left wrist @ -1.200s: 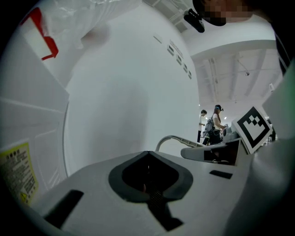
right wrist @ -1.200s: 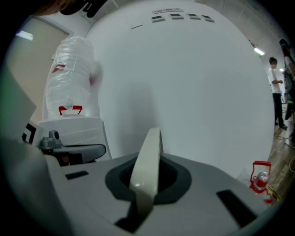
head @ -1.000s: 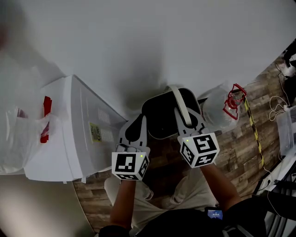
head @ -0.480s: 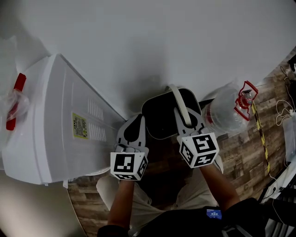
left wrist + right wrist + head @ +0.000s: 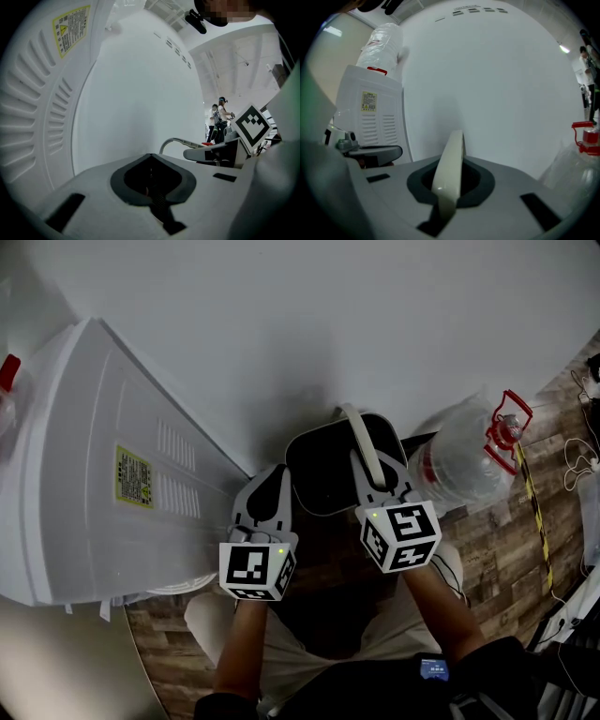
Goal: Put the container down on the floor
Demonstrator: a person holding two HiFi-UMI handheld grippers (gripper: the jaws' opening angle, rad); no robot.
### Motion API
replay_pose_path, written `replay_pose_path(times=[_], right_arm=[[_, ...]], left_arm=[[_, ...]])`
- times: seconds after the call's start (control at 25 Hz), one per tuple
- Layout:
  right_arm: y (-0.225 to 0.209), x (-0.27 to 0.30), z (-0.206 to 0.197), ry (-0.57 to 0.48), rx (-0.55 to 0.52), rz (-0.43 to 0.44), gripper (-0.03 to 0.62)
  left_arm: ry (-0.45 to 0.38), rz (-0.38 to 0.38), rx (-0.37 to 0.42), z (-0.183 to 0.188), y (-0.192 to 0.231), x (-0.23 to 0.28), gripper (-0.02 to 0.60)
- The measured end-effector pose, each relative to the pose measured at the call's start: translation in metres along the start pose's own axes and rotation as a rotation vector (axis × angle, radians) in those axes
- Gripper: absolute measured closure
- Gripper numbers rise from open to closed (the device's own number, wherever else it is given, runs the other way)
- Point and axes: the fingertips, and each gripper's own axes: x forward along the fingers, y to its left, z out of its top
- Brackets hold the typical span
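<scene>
Your right gripper (image 5: 372, 470) has its jaws clamped on the pale handle (image 5: 361, 439) of the dark container (image 5: 323, 474). The right gripper view shows that handle (image 5: 450, 164) running straight up between the two jaws. The container hangs in front of you, close to the white wall (image 5: 328, 324), above the wood floor (image 5: 497, 540). No view shows whether its base touches the floor. Your left gripper (image 5: 269, 495) sits just beside the container's left edge with its jaws together. The left gripper view shows nothing between them (image 5: 152, 187). To the left stands a white water dispenser (image 5: 103, 474) with a yellow label on its vented back panel. To the right, near the wall, a large clear water bottle (image 5: 469, 460) with a red carry handle lies on the floor. Your knees show below both grippers.
</scene>
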Motion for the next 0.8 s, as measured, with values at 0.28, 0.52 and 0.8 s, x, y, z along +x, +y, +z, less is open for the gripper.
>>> replay_pose_path(times=[0.28, 0.52, 0.8], right_arm=[[-0.002, 0.0, -0.018, 0.01, -0.001, 0.001, 0.563], [-0.004, 0.0, -0.027, 0.02, 0.002, 0.0, 0.563], [-0.002, 0.001, -0.035, 0.015, 0.001, -0.008, 0.563]], left_arm=[[-0.009, 0.02, -0.005, -0.018, 0.003, -0.003, 0.565], [-0.011, 0.012, 0.0, -0.029, -0.002, -0.003, 0.565], [-0.015, 0.006, 0.0, -0.032, 0.002, -0.004, 0.565]])
